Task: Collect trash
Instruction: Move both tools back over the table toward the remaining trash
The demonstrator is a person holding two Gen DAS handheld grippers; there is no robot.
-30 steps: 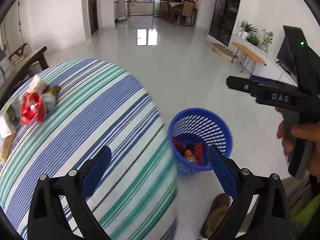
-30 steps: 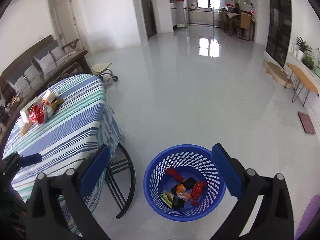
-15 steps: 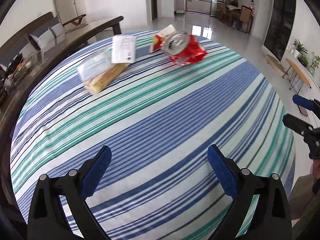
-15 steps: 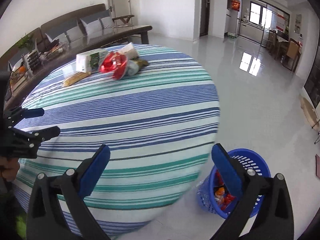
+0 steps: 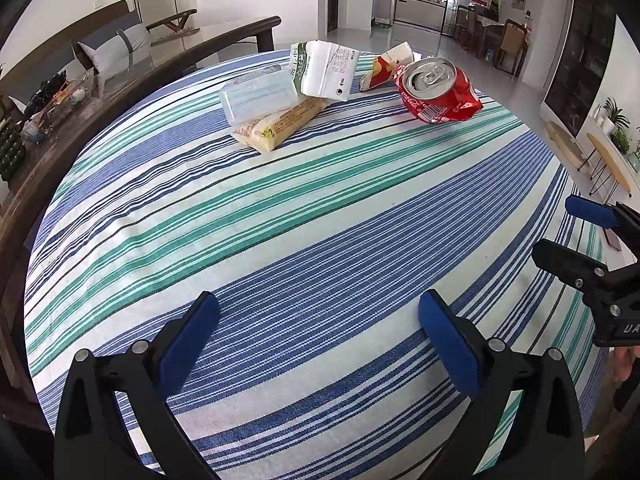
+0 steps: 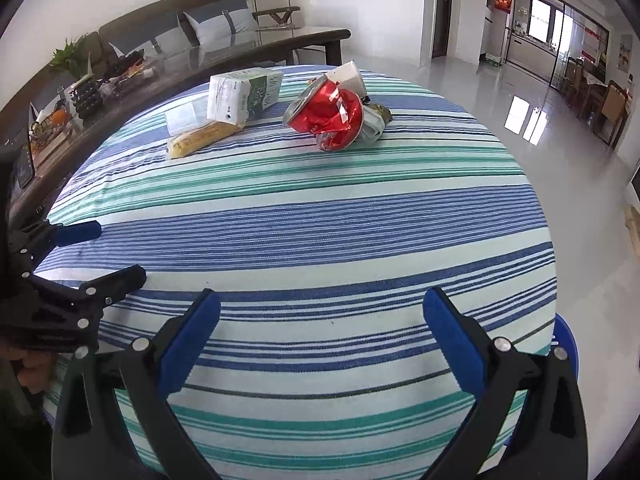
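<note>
Table [image 5: 320, 240]: round, covered by a cloth striped in blue, green and white; it fills most of both wrist views.
Bench [image 6: 248, 52]: dark wood, just behind the table's far edge, with cushions and small clutter on it.
Bin [image 6: 566, 344]: blue; only a sliver of its rim shows past the table's near right edge in the right wrist view.
Left gripper [image 5: 318, 326]: jaws wide apart, nothing between them, hovering over the near part of the cloth; it also shows at the left edge of the right wrist view.
Right gripper [image 6: 320, 322]: jaws wide apart, empty, over the near edge of the table; it also shows at the right edge of the left wrist view.
Trash: all of it lies grouped on the far side of the table, well apart from both grippers.
Carton [image 5: 326, 70]: white and green, flattened, lying partly over the pouch and the stick.
Can [image 5: 438, 90]: red, crushed, tilted with its top toward the left camera, right of the carton.
Pouch [image 5: 260, 96]: clear plastic, left of the carton.
Stick [image 5: 280, 124]: yellow wrapped snack, poking out from under the carton and pouch.
Wrapper [image 5: 386, 66]: red and white, just behind the can.
</note>
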